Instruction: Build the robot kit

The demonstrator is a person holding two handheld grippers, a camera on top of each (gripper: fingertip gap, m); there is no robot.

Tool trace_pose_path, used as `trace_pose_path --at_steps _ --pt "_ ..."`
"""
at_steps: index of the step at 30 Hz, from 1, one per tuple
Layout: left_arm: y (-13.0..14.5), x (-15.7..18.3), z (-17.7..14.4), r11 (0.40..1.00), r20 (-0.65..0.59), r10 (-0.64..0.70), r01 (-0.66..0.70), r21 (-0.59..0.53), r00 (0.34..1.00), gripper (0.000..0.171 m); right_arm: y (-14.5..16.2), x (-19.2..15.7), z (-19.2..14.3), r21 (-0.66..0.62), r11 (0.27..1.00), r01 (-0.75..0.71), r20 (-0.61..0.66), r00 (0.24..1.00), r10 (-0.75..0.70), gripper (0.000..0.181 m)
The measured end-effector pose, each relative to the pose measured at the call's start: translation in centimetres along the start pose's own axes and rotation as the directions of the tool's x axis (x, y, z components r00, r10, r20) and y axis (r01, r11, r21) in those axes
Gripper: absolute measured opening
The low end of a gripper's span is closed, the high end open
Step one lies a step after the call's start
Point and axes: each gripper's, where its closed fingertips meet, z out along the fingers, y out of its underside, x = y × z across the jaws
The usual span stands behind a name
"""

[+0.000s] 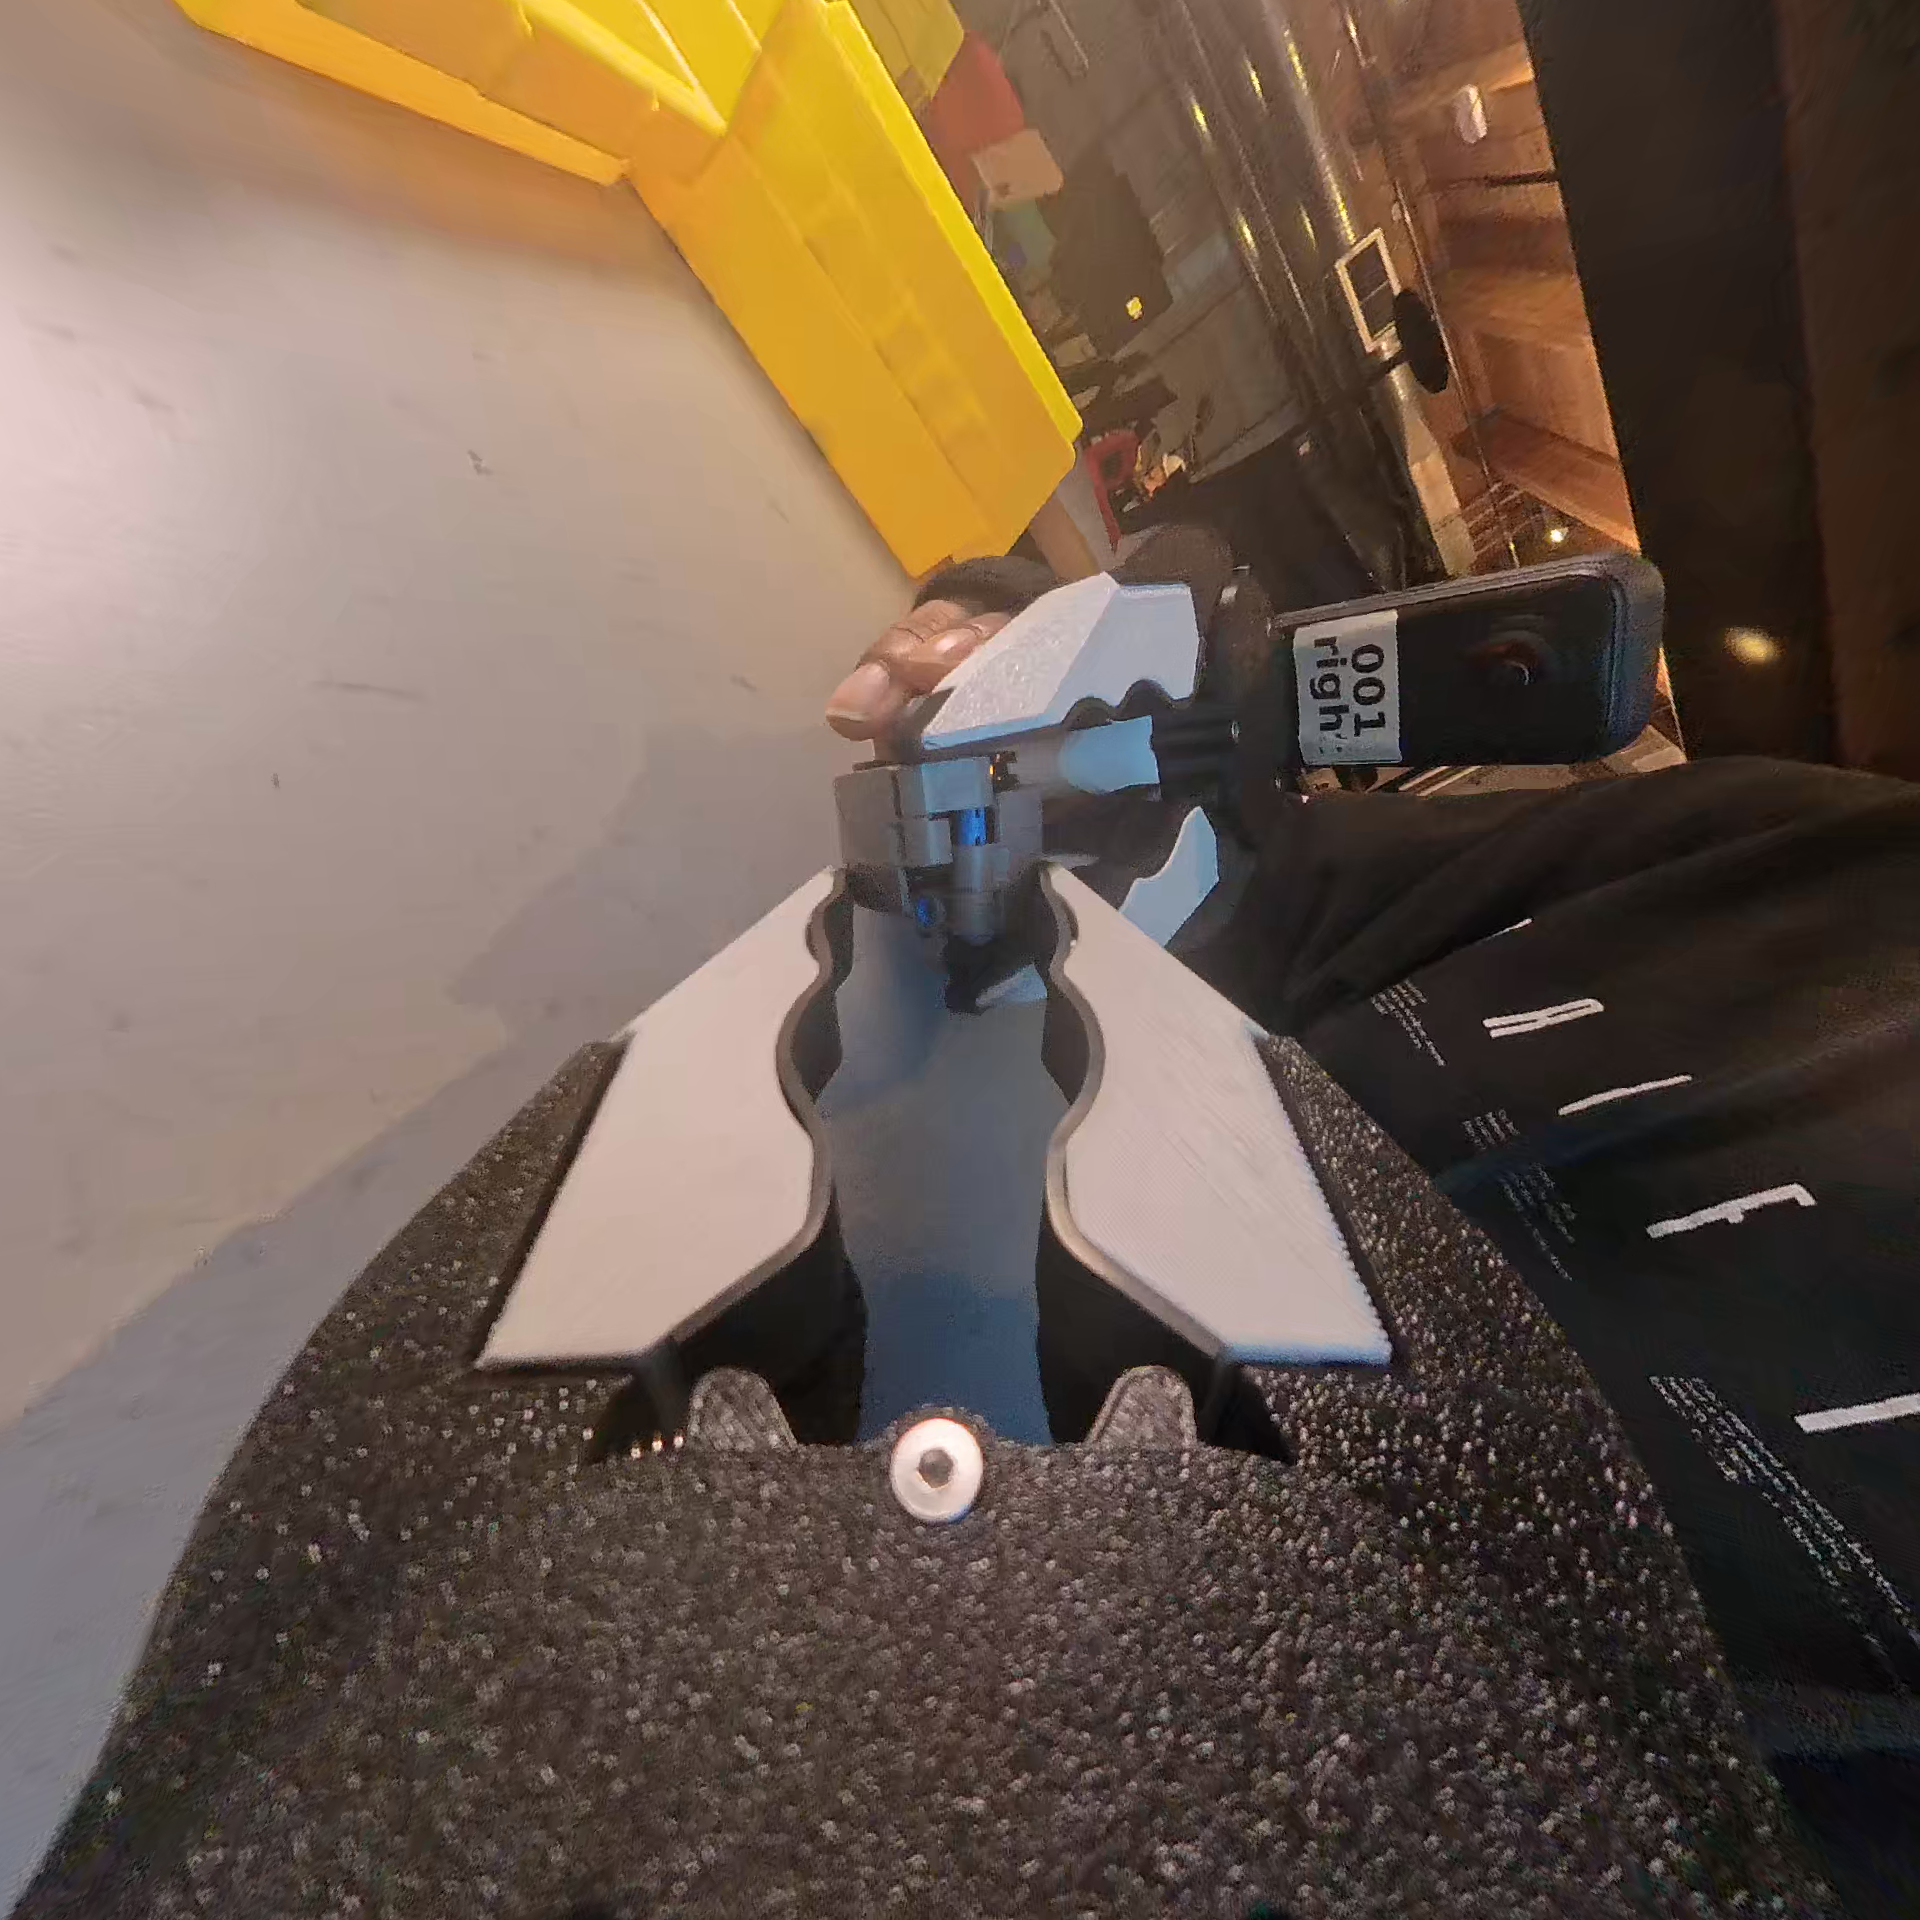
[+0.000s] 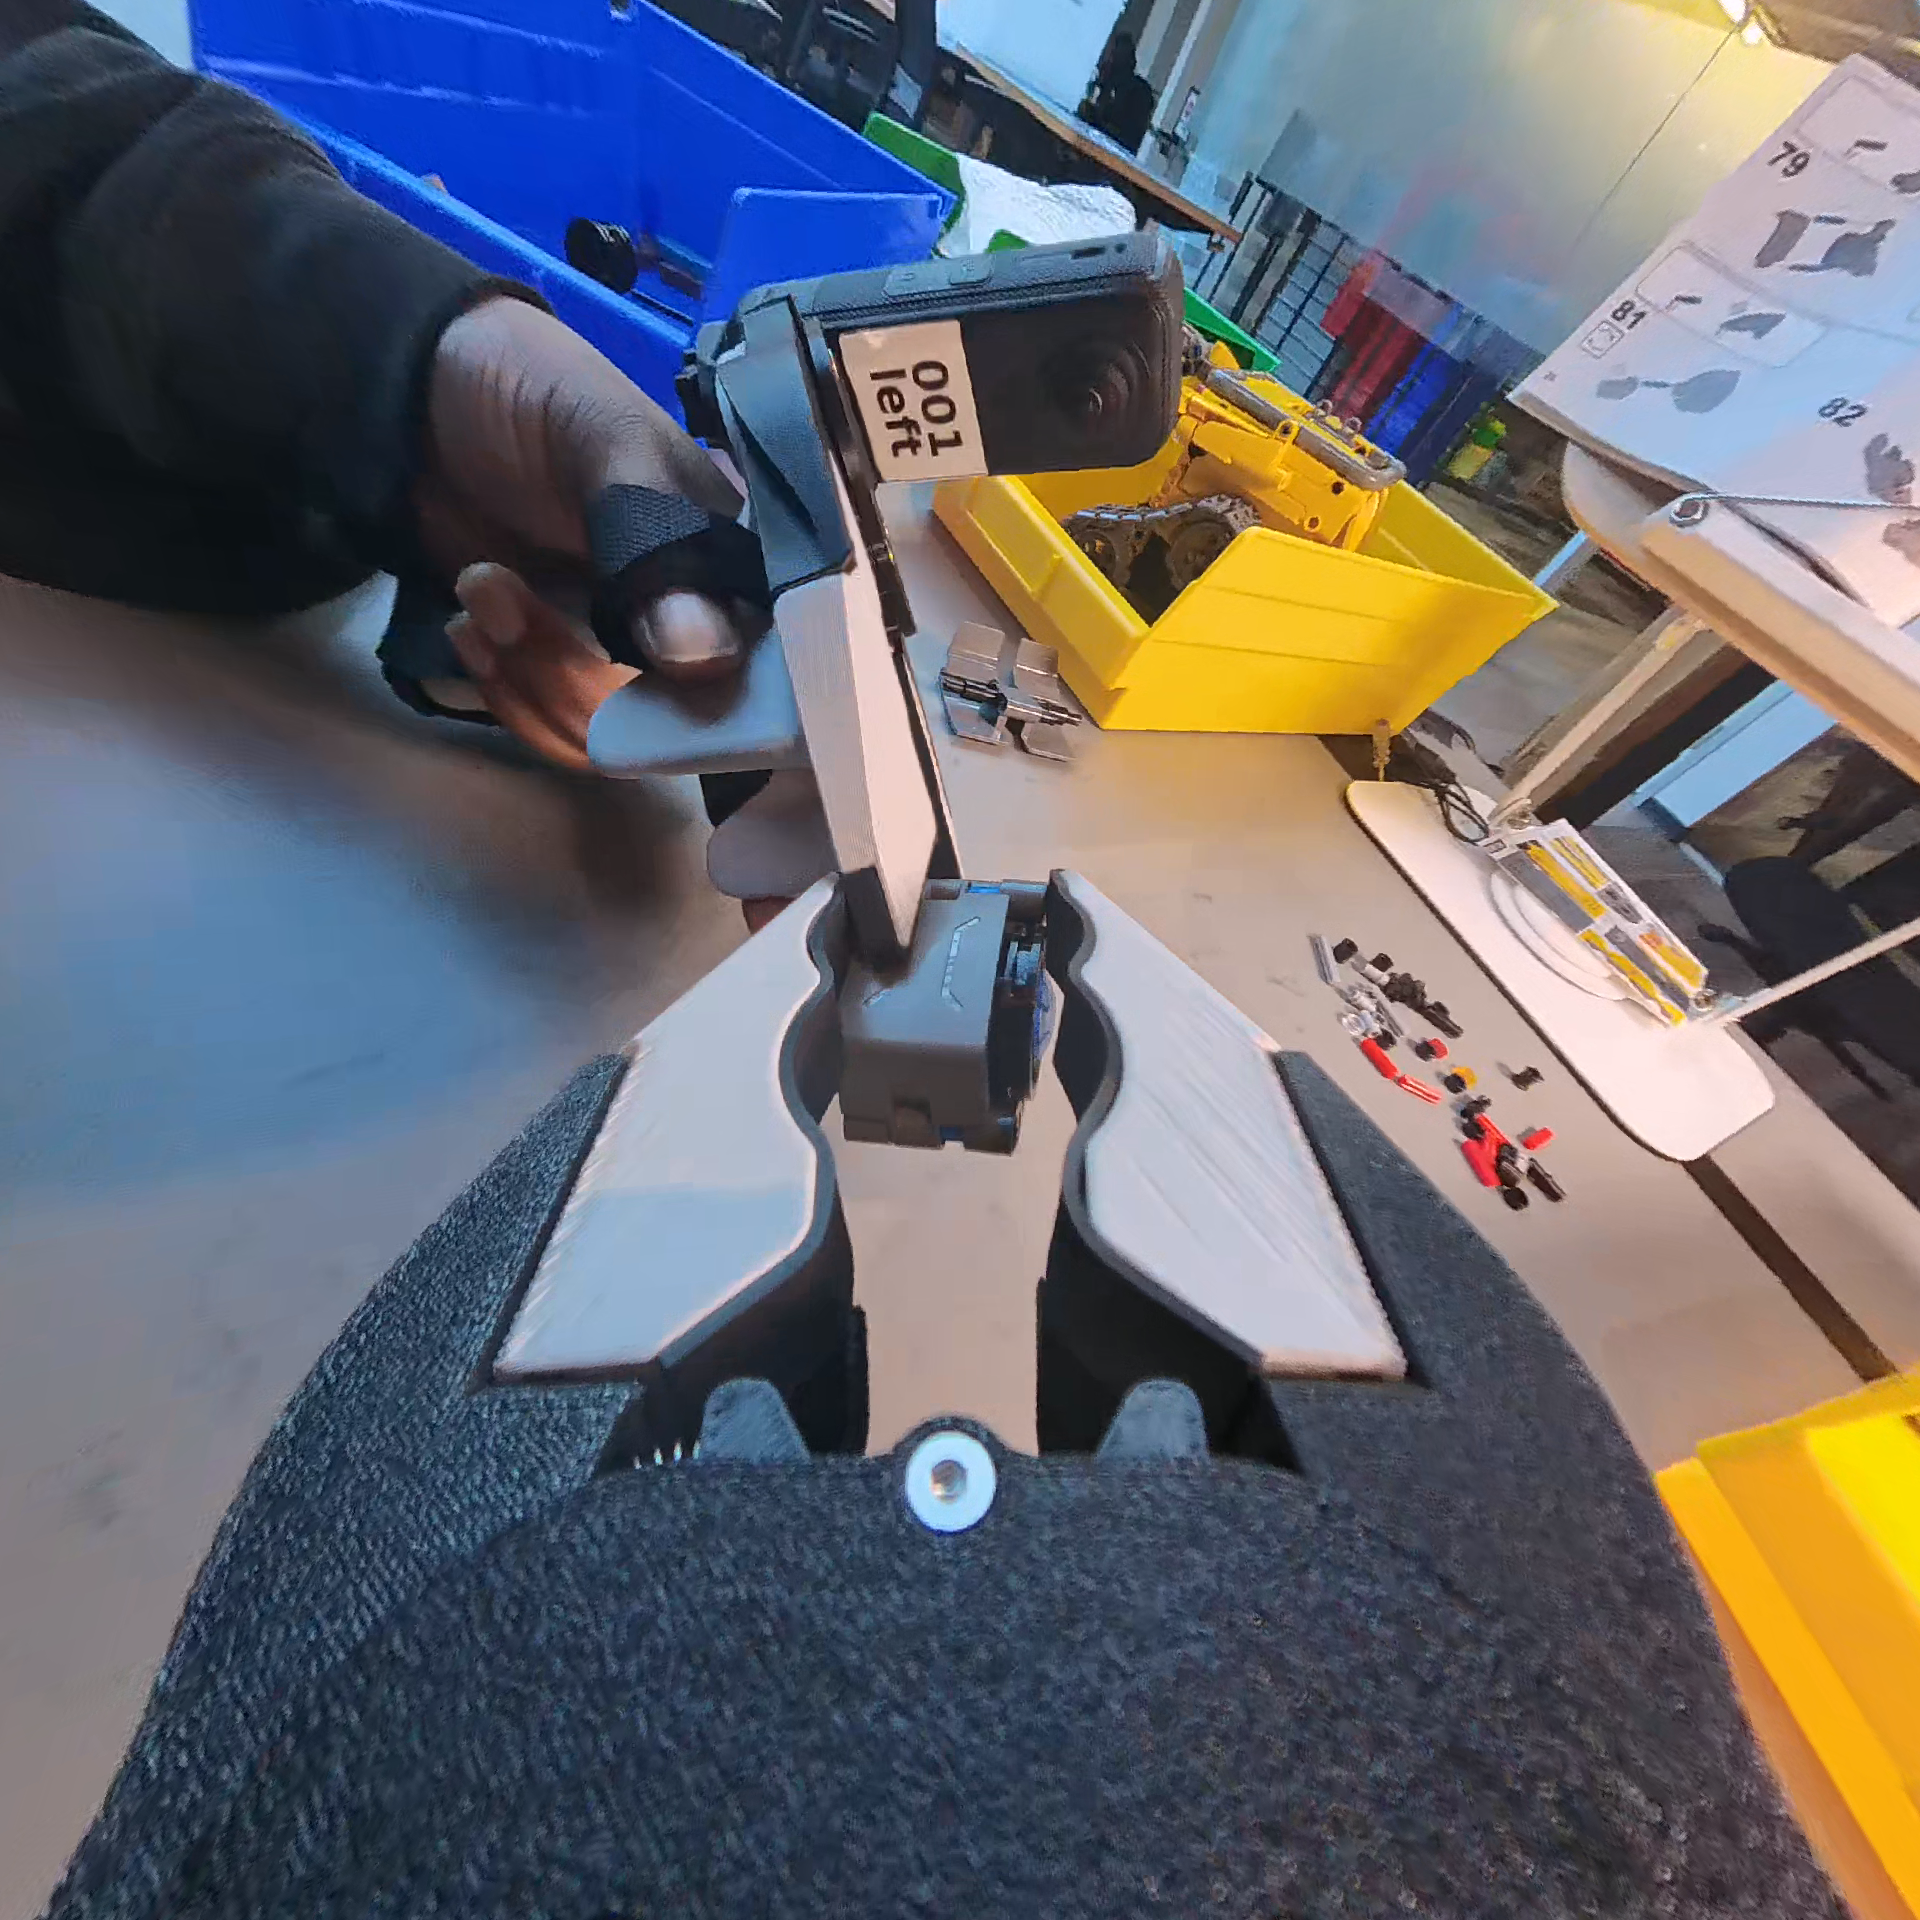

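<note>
Both sets of jaws meet on one small grey brick-built assembly (image 2: 940, 1029) held above the table (image 2: 1195, 831). In the right wrist view the right gripper (image 2: 940, 904) has its two grey fingers closed against the sides of this block, which shows blue pins along one edge. The left gripper (image 2: 883, 914) comes down from above, and its narrow finger tips press onto the block's top left corner; whether they pinch it or only touch cannot be told from here. In the left wrist view the left gripper (image 1: 940, 894) has its fingers parted a little, with the assembly (image 1: 935, 831) at their tips, and the right gripper (image 1: 1039, 696) clamps that same piece from the far side.

A hand (image 2: 561, 540) in a black sleeve holds the left gripper's handle, fingers through a black strap.

Just beyond on the table lies a small silver-grey part (image 2: 1003, 686). Off to the right, a scatter of small black and red pins (image 2: 1455, 1081) sits near a white stand base (image 2: 1558, 987) bearing an open instruction booklet (image 2: 1787, 260). Farther back, a yellow bin (image 2: 1299, 623) holds a yellow tracked brick model (image 2: 1247, 468). A blue bin (image 2: 582, 156) stands behind the hand.
</note>
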Motion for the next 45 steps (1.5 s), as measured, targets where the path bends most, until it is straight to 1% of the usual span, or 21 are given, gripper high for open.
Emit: trace_pose_path --at_steps 2,6,12,13,18,21,23,25,26,28,30,31,33,34,35,38,39,40,42,44,45 --pt "-0.1 0.2 0.2 1.000 0.010 -0.004 0.003 0.005 1.000 0.034 -0.1 0.1 -0.2 0.002 1.000 0.013 -0.013 1.000 -0.013 0.035" --pt "0.2 0.2 0.4 1.000 0.035 0.000 0.000 -0.004 0.999 0.033 -0.1 -0.3 -0.4 -0.034 0.991 0.129 -0.035 0.991 -0.131 0.033" --pt "0.8 -0.3 0.3 1.000 0.063 0.003 -0.002 -0.024 0.998 0.034 0.5 -1.2 0.2 -0.094 0.948 0.304 -0.037 0.951 -0.308 0.032" --pt "0.7 -0.4 0.2 1.000 0.064 0.009 -0.007 -0.023 0.998 0.034 0.5 -1.2 0.3 -0.093 0.948 0.305 -0.038 0.950 -0.309 0.032" --pt "-1.0 0.1 -0.5 0.993 0.082 0.109 -0.113 0.041 0.991 0.034 -0.9 0.6 0.4 -0.007 0.986 0.166 -0.090 0.982 -0.166 0.036" --pt "-1.4 0.4 -0.9 0.989 0.082 0.110 -0.117 0.088 0.991 0.034 -1.5 0.9 -0.3 0.027 0.976 0.216 -0.108 0.971 -0.212 0.040" --pt "-1.3 0.4 -1.0 0.990 0.094 0.104 -0.112 0.084 0.990 0.034 -1.4 0.5 -0.4 0.033 0.975 0.220 -0.095 0.972 -0.216 0.036" --pt "-1.5 0.8 -1.0 0.988 0.084 0.106 -0.115 0.102 0.991 0.035 -1.7 0.7 -0.7 0.063 0.986 0.155 -0.092 0.985 -0.149 0.035" --pt "-1.7 1.4 -1.1 0.985 0.059 0.125 -0.132 0.116 0.990 0.034 -2.3 1.0 -1.0 0.107 0.990 0.087 -0.082 0.994 -0.078 0.035" --pt "-2.6 3.2 -1.9 0.962 -0.009 0.215 -0.210 0.172 0.977 0.034 -3.7 1.4 -2.1 0.218 0.968 -0.122 0.019 0.992 0.121 0.034" --pt "-3.5 4.8 -2.9 0.914 -0.021 0.346 -0.332 0.233 0.938 0.049 -5.8 2.3 -3.8 0.365 0.863 -0.350 0.148 0.937 0.317 0.034" --pt "-3.7 5.2 -3.0 0.884 0.003 0.409 -0.397 0.247 0.912 0.056 -6.6 2.6 -4.4 0.407 0.806 -0.429 0.213 0.903 0.373 0.034" --pt "-3.4 6.2 -2.4 0.830 0.031 0.515 -0.508 0.232 0.856 0.064 -7.8 3.0 -5.2 0.466 0.703 -0.536 0.304 0.844 0.442 0.033" --pt "-3.1 6.7 -1.9 0.810 0.028 0.550 -0.541 0.226 0.835 0.068 -8.1 2.8 -5.3 0.474 0.671 -0.570 0.341 0.821 0.457 0.033" --pt "-2.9 7.4 -1.3 0.797 0.017 0.572 -0.561 0.224 0.820 0.067 -8.3 2.3 -5.0 0.468 0.659 -0.588 0.366 0.808 0.461 0.033" --pt "-2.2 7.5 -0.2 0.785 0.028 0.602 -0.598 0.159 0.798 0.044 -8.6 0.9 -4.4 0.450 0.659 -0.603 0.410 0.795 0.447 0.034" --pt "-2.1 7.4 -0.3 0.775 0.044 0.617 -0.616 0.142 0.786 0.043 -8.5 0.7 -4.3 0.435 0.671 -0.601 0.418 0.794 0.441 0.033" --pt "-1.9 6.9 -0.5 0.760 0.073 0.636 -0.640 0.111 0.768 0.035 -8.3 0.4 -4.2 0.405 0.702 -0.586 0.425 0.800 0.423 0.033" --pt "-1.1 6.3 -1.0 0.720 0.098 0.688 -0.693 0.037 0.720 0.034 -7.9 -0.2 -4.1 0.358 0.781 -0.513 0.408 0.838 0.363 0.034" --pt "-0.5 5.4 -1.1 0.673 0.144 0.737 -0.738 -0.057 0.661 0.034 -7.3 -0.8 -3.8 0.317 0.871 -0.375 0.345 0.901 0.262 0.040" --pt "0.0 4.9 -1.0 0.640 0.154 0.767 -0.760 -0.114 0.623 0.034 -7.3 -1.1 -3.7 0.310 0.896 -0.317 0.321 0.922 0.215 0.043"
